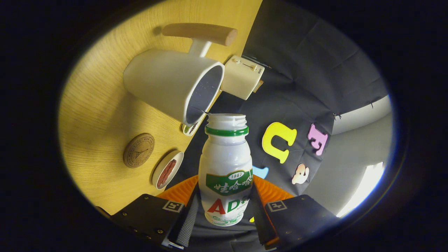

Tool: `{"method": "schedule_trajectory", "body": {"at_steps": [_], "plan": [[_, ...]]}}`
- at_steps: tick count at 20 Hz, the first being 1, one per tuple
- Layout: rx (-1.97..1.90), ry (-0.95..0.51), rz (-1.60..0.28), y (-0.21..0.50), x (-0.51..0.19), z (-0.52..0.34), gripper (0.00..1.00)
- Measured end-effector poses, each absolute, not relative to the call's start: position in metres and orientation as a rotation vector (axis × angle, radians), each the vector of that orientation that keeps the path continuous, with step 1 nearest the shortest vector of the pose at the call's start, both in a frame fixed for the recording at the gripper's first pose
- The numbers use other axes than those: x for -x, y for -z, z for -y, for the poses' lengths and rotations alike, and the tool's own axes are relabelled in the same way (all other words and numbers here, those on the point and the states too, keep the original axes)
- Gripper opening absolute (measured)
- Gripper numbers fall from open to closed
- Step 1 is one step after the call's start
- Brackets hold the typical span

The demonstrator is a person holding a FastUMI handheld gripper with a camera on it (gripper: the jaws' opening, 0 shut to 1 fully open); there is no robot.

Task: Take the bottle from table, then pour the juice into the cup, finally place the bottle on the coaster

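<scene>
Gripper fingers press both sides of the uncapped yogurt-drink bottle, clamping its lower body between them. The view is rolled, the wooden surface running up one side. The bottle's mouth sits just at the rim of the white cup. The cork coaster lies apart, beside a small dish. No liquid can be made out.

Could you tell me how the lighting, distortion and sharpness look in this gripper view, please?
Gripper view: strong fisheye bending, so the table edge runs slanted; warm even light on the wood, a blown-out bright patch beyond the fingers; the bottle held between the fingers and the cup are sharp, with the cup's inside in shadow.
</scene>
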State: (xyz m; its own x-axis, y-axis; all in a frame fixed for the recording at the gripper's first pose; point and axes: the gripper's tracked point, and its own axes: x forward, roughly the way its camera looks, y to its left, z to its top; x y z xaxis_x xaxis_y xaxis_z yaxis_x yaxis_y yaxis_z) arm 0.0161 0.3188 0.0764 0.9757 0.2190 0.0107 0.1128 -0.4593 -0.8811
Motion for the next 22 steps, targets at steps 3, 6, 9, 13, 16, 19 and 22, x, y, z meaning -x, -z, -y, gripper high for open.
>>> {"method": "schedule_trajectory", "body": {"at_steps": [3, 6, 9, 13, 16, 19, 22], "plan": [[2.059, -0.127, 0.231, -0.075, -0.015, -0.321, 0.71], [2.058, -0.132, 0.221, -0.073, -0.014, -0.321, 0.71], [2.059, -0.14, 0.209, -0.073, -0.014, -0.32, 0.71], [2.033, -0.149, 0.188, -0.066, -0.01, -0.318, 0.71], [2.01, -0.164, 0.165, -0.06, -0.012, -0.316, 0.71], [1.982, -0.171, 0.145, -0.058, -0.014, -0.314, 0.71], [1.922, -0.193, 0.11, -0.053, -0.015, -0.311, 0.71]]}}
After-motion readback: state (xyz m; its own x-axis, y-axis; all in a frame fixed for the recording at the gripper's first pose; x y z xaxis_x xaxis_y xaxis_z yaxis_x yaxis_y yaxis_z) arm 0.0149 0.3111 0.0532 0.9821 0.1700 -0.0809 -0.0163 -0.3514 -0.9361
